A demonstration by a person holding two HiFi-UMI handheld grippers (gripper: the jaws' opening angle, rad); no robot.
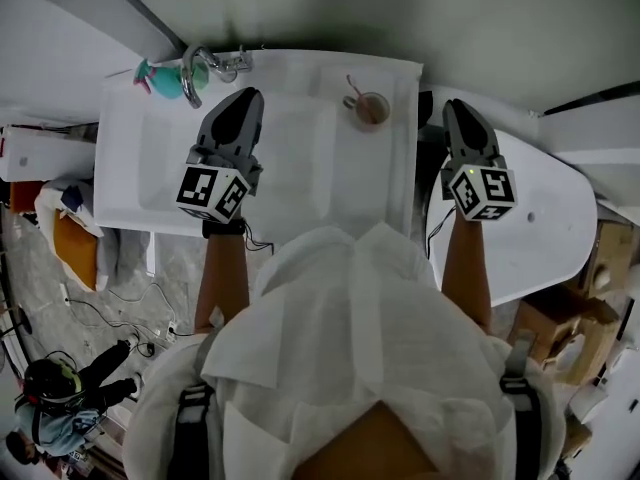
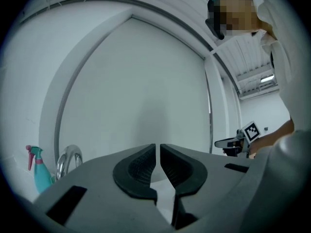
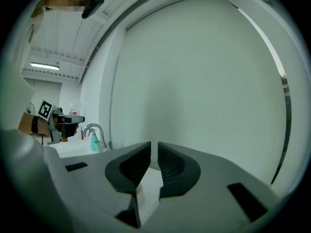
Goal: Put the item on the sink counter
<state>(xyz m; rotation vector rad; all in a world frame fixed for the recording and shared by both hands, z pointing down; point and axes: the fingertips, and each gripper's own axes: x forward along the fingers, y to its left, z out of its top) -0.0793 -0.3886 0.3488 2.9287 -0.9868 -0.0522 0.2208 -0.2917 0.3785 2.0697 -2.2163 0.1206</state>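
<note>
Claw, left (image 2: 158, 147): jaws drawn to a thin slit, nothing between them. It hovers over the basin (image 1: 290, 158).
Claw, right (image 3: 154, 144): the same narrow slit, also empty. It hangs beside the sink, over a white rounded fixture (image 1: 540, 228) of uncertain kind.

Item: likely the small translucent brownish cup (image 1: 371, 108), though the task does not say which. It stands upright on the right rear ledge of the white sink tabletop (image 1: 125, 168), clear of both claws. On that reading the placing looks done.

Handling note: should another item need fetching, open the claw wide and grip at mid-height. Set it upright on the flat ledge, away from the basin edge, and let go only once it bears its own weight.

Containers:
- Cup: holds one thin stick with a pinkish end, possibly a toothbrush.
- Basin: nothing visible inside.
- Teal plastic spray bottle with pink trigger (image 1: 160, 78): at the rear left corner, just beside the curved chrome faucet (image 1: 192, 73). Fill level cannot be told.
</note>
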